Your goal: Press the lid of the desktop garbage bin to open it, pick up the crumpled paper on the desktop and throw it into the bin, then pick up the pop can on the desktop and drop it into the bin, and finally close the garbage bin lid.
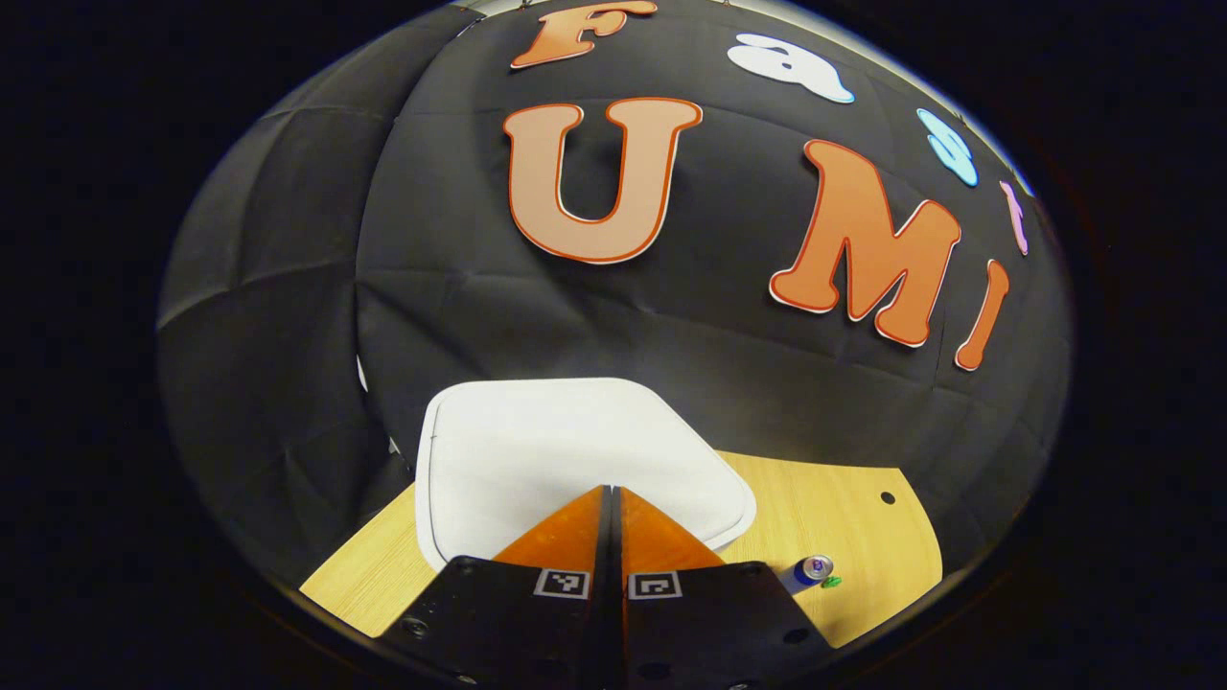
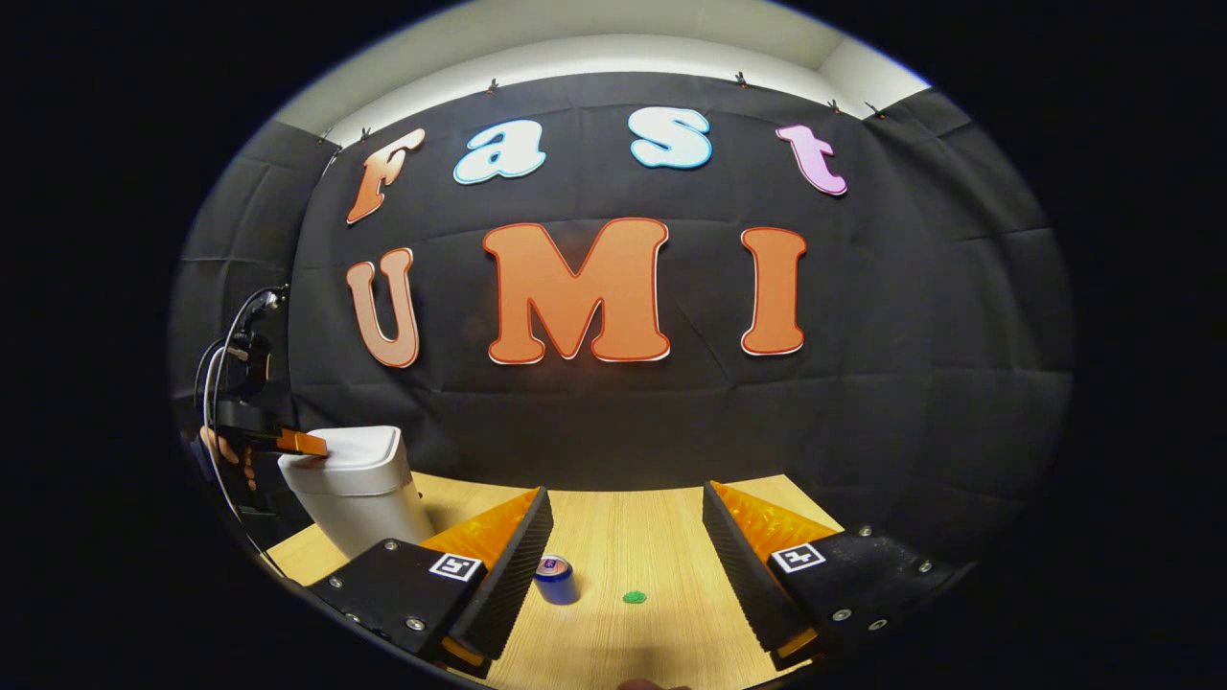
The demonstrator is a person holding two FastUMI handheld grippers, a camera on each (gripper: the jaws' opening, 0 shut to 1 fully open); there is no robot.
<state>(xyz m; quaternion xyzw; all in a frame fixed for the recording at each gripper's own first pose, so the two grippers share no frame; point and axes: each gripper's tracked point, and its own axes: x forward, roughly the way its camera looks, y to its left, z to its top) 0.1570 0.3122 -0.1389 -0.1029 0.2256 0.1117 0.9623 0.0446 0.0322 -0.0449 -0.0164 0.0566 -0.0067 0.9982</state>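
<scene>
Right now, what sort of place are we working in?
Most likely a staged recording booth, not a real home: black cloth wall behind a bare wooden desktop, with just a white lidded bin and a pop can set out.

Near edge of bin lid (image 1: 575,450): lying hidden behind left gripper (image 1: 613,494) fingers. Pop can (image 1: 810,572): showing its top alone, body too small to make out. Green bit (image 2: 634,597) on table (image 2: 633,537): staying too small to identify.
</scene>
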